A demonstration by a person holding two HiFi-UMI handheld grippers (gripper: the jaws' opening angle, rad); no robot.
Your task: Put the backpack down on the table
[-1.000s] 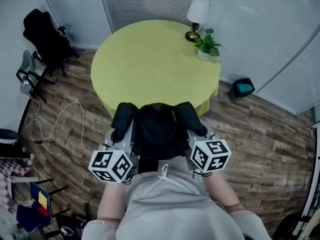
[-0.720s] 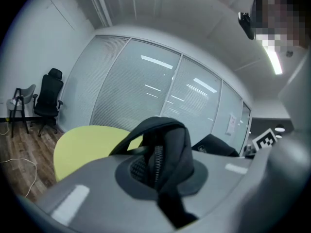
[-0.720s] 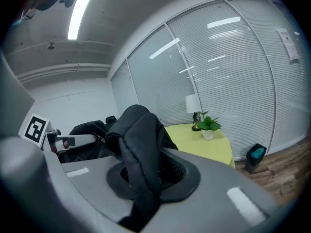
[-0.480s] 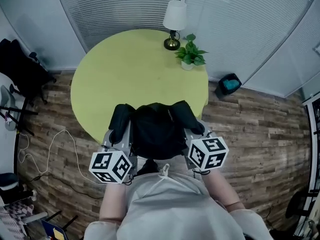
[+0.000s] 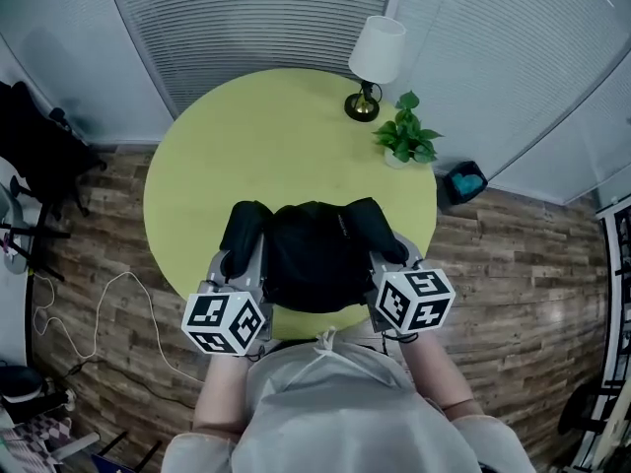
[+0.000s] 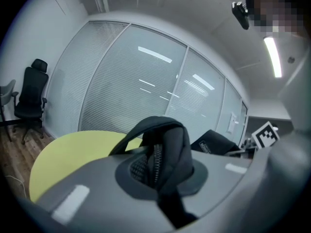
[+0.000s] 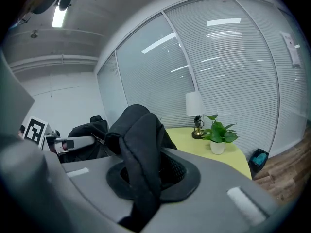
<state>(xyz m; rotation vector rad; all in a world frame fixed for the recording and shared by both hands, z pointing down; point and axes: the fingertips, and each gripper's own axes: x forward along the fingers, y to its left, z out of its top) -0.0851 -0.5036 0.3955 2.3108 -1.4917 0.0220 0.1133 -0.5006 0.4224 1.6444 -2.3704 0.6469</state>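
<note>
- Two grippers carry the black backpack (image 5: 314, 264) between them. The left gripper (image 5: 240, 262) has its fingers clenched on one shoulder strap (image 6: 163, 144), and the right gripper (image 5: 386, 256) has its fingers clenched on the other strap (image 7: 138, 140).
- The backpack hangs with its body over the near edge of the round yellow desk (image 5: 256, 136). Whether its bottom touches the desk, I cannot tell.
- Its long axis goes across, from one gripper to the other, so both hands are equally near to it.
- Bare desk top lies straight ahead of the fingers. The lamp (image 5: 375, 62) and the potted plant (image 5: 404, 141) stand at the far right edge, well apart from the bag.
- In my judgement, the coming move needs a little forward, then down, with both hands level.
</note>
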